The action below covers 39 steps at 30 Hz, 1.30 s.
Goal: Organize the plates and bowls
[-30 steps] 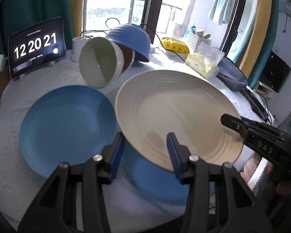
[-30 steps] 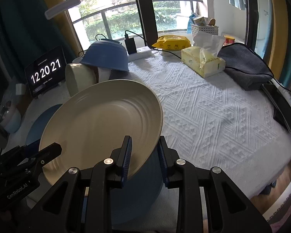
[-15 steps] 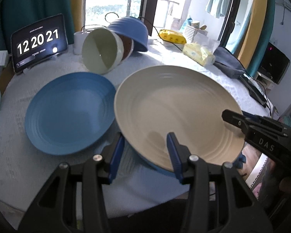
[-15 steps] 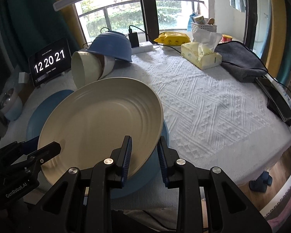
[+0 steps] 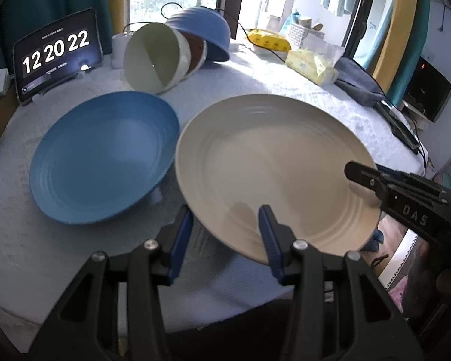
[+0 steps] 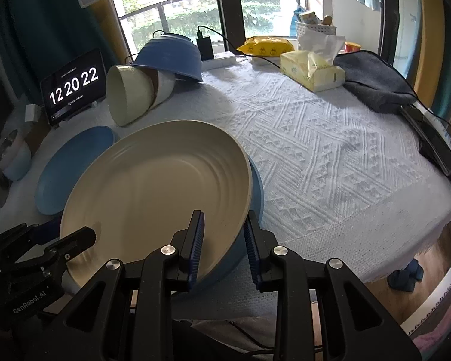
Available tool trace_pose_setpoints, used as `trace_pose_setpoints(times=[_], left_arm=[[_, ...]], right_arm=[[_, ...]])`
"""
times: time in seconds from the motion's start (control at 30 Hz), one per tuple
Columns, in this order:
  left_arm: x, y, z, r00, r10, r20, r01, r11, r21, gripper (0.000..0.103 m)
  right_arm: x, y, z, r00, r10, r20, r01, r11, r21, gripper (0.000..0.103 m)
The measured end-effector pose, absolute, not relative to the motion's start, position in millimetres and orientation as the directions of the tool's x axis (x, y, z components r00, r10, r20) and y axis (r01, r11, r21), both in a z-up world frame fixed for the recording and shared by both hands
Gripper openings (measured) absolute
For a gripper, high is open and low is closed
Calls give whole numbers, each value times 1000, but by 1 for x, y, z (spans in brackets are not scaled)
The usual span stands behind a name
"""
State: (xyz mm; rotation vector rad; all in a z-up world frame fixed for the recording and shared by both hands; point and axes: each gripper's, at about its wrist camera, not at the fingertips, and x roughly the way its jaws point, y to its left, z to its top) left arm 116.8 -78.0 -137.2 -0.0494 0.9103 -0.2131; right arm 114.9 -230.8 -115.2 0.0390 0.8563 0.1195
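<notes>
While both grippers hold it, the cream plate [image 5: 270, 168] sits tilted over the near edge of the table [image 6: 330, 156], its far rim higher in the right wrist view. The table is the largest item, covered by a white textured cloth.

A blue plate [image 6: 254, 186] lies directly under the cream plate; only its rim shows at the right side and beneath the right gripper. Whether the two plates touch all round cannot be told.

A second blue plate [image 5: 105, 159] rests flat on the cloth toward the left edge, just beside the cream plate.

Toward the far left corner, a blue bowl [image 5: 200, 34] stands upside down and tilted, propped on nested bowls [image 5: 159, 57] that lie on their sides with the mouths facing the near left.

A tablet [image 5: 57, 54] showing a clock stands at the far left edge. A tissue box [image 6: 312, 70] and a dark cloth [image 6: 375, 84] sit along the far right edge.

Left gripper [image 5: 224, 234]: jaws part-way closed, one finger above and one below the cream plate's near left rim, gripping it.

Right gripper [image 6: 222, 240]: jaws narrow, clamped on the near right rim of the cream plate and the blue plate beneath it
</notes>
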Motion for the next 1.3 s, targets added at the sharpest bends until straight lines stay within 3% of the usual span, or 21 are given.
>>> trace_pose_setpoints(times=[0.8, 1.3], left_arm=[[119, -78, -144, 593, -189, -783, 142, 981, -129, 48], [110, -63, -130, 650, -213, -730, 140, 977, -161, 48]], right_arm=[[120, -234, -124, 664, 40, -746, -70, 997, -9, 30], [118, -230, -101, 715, 24, -699, -68, 997, -35, 32]])
